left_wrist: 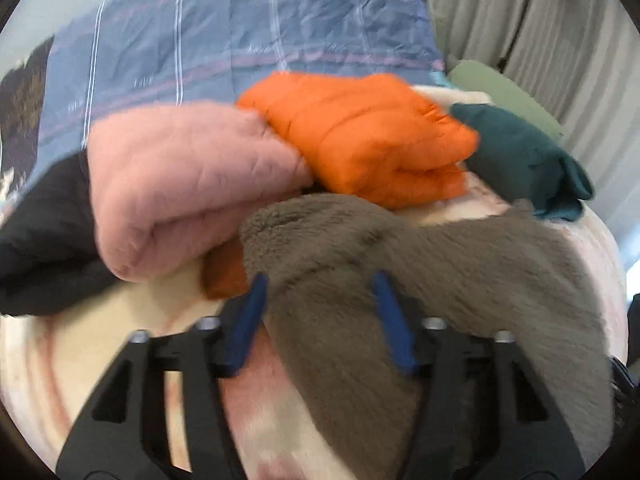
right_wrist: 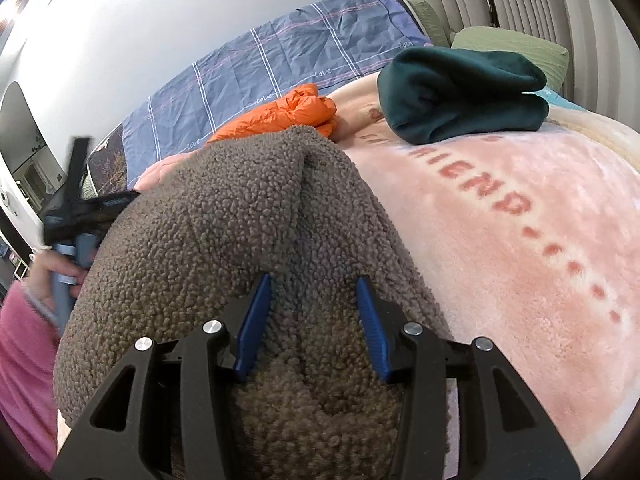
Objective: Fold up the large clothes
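Observation:
A brown fleece garment [left_wrist: 420,248] lies bunched on the pink blanket [right_wrist: 520,240] of a bed. My left gripper [left_wrist: 320,280] is open, its blue fingers [left_wrist: 252,320] spread on either side of a fold of the fleece. My right gripper [right_wrist: 314,284] is open too, its fingers [right_wrist: 370,324] straddling the fleece [right_wrist: 224,216], which rises in a hump ahead. The left gripper also shows at the left edge of the right wrist view [right_wrist: 80,208], held by a hand in a pink sleeve. The left wrist view is blurred.
An orange puffer jacket [left_wrist: 360,140], a folded pink quilted garment [left_wrist: 180,192], a black garment [left_wrist: 44,240] and a folded dark green garment [right_wrist: 460,92] lie on the bed. A blue checked duvet [right_wrist: 260,76] and green pillows [right_wrist: 512,40] lie behind. Curtains hang at the right.

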